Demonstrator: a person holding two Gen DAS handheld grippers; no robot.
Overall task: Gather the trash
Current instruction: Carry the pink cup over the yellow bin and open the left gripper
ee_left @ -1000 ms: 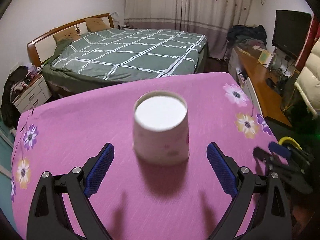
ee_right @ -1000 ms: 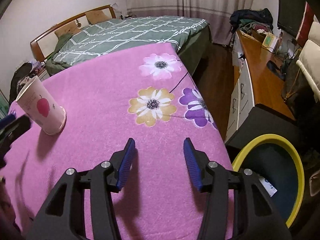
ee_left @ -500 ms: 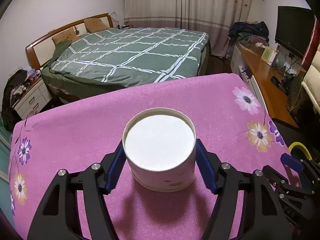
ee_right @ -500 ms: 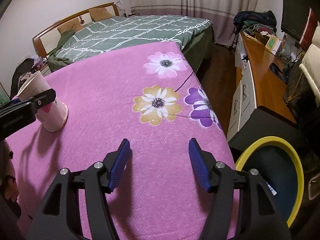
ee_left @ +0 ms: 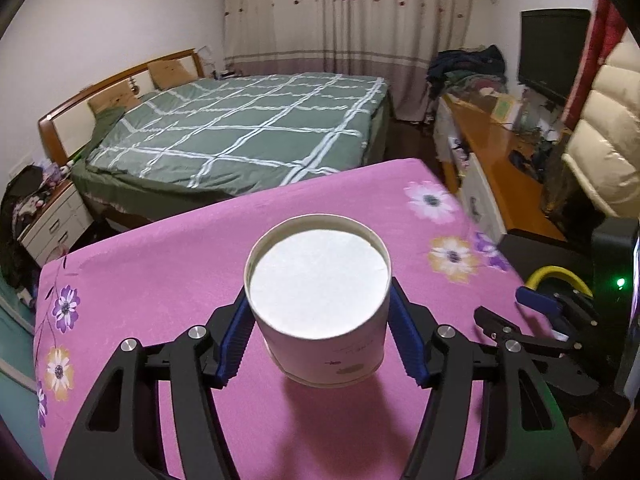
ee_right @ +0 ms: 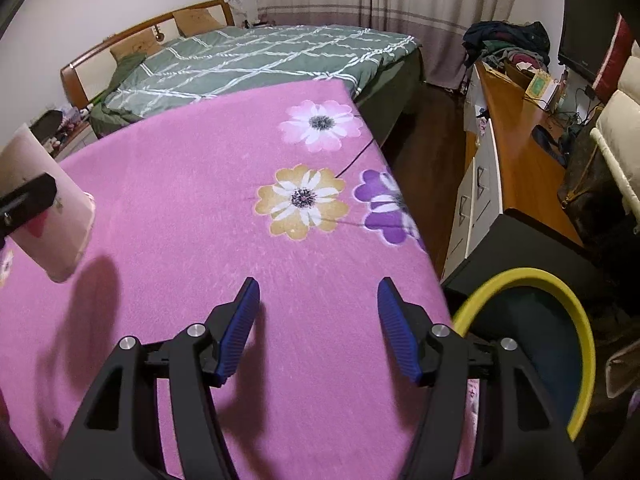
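Upside-down paper cup [ee_left: 320,304] looks light and crushable, so squeeze the sidewall gently. Left gripper [ee_left: 318,336] jaws just closed on it, above the pink worktop [ee_right: 240,240]. Right gripper [ee_right: 318,328] jaws half-open, empty.

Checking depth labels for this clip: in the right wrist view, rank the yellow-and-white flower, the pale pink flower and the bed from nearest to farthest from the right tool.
1. Yellow-and-white flower, on the cloth just ahead of the right tool.
2. Pale pink flower, near the cloth's far edge.
3. Bed, beyond the table.
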